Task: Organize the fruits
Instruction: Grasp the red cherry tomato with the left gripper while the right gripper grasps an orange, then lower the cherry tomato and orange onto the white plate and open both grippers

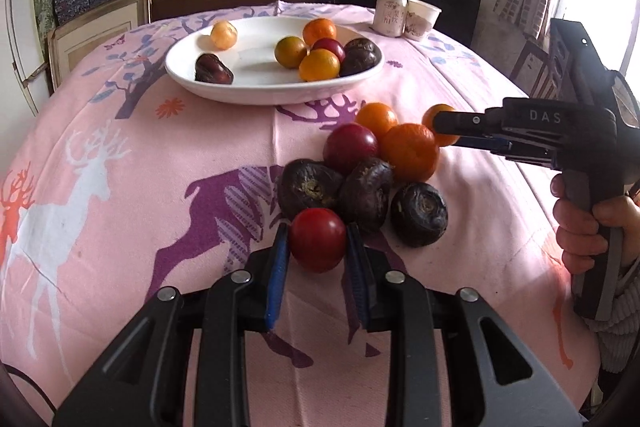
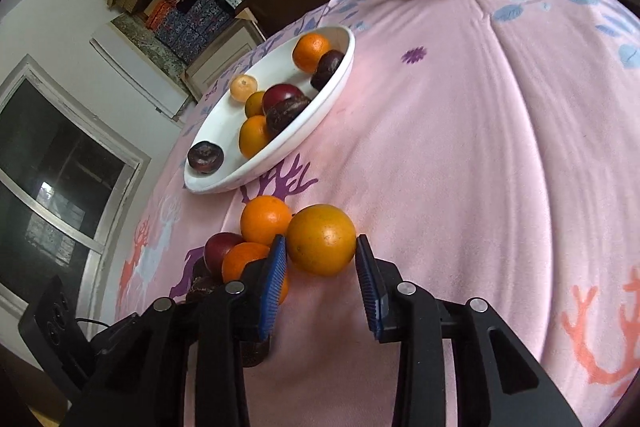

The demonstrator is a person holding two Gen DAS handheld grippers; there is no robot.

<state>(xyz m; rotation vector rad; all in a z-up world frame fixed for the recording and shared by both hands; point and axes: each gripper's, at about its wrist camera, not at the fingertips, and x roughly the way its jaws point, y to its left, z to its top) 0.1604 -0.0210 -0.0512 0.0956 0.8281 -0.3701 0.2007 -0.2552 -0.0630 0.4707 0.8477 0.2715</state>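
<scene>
Left gripper point(image 1: 318, 243) is clamped on a red plum point(image 1: 317, 239), its blue pads pressing both sides, just in front of three dark water chestnuts point(image 1: 366, 195) on the pink tablecloth point(image 1: 120, 155). Right gripper point(image 2: 321, 247) grips an orange point(image 2: 321, 239) at the edge of the loose fruit pile, pads touching each side. Beyond the pile, a white plate point(image 1: 256, 89) holds more oranges, a plum and chestnuts. Two cups point(image 1: 406, 15) stand at the far table edge.
</scene>
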